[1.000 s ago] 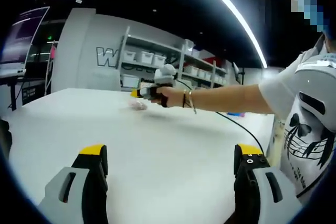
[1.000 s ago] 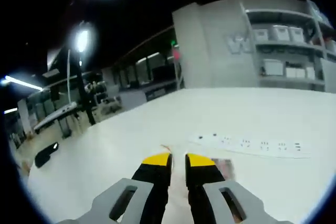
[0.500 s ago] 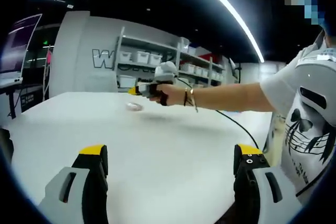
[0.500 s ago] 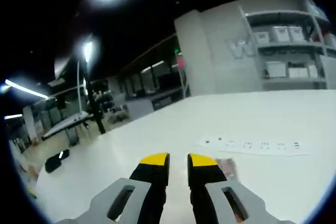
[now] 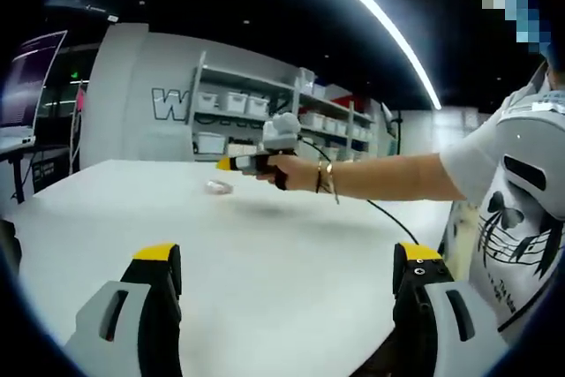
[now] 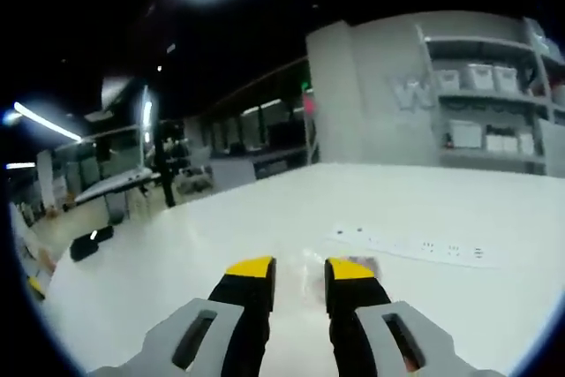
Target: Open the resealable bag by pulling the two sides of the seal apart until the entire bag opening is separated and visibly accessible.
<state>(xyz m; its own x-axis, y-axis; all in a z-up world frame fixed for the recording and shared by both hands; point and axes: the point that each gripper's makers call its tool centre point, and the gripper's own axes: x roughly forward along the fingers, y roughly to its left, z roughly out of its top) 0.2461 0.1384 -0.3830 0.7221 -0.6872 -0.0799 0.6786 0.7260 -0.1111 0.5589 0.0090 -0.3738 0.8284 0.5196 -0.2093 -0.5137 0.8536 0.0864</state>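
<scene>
Your right gripper hovers over the bag, jaws slightly apart; left gripper wide open, far off; grab one-handed and the seal won't part

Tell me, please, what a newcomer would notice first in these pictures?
Probably the person's outstretched arm across the white table, holding the right gripper above a small bag. In the right gripper view, a white power strip lies just past the yellow-tipped jaws.

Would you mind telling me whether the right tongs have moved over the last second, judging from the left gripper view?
Yes. The right tongs have risen and drifted right against the shelves, lifting clear of the small bag on the table.
</scene>
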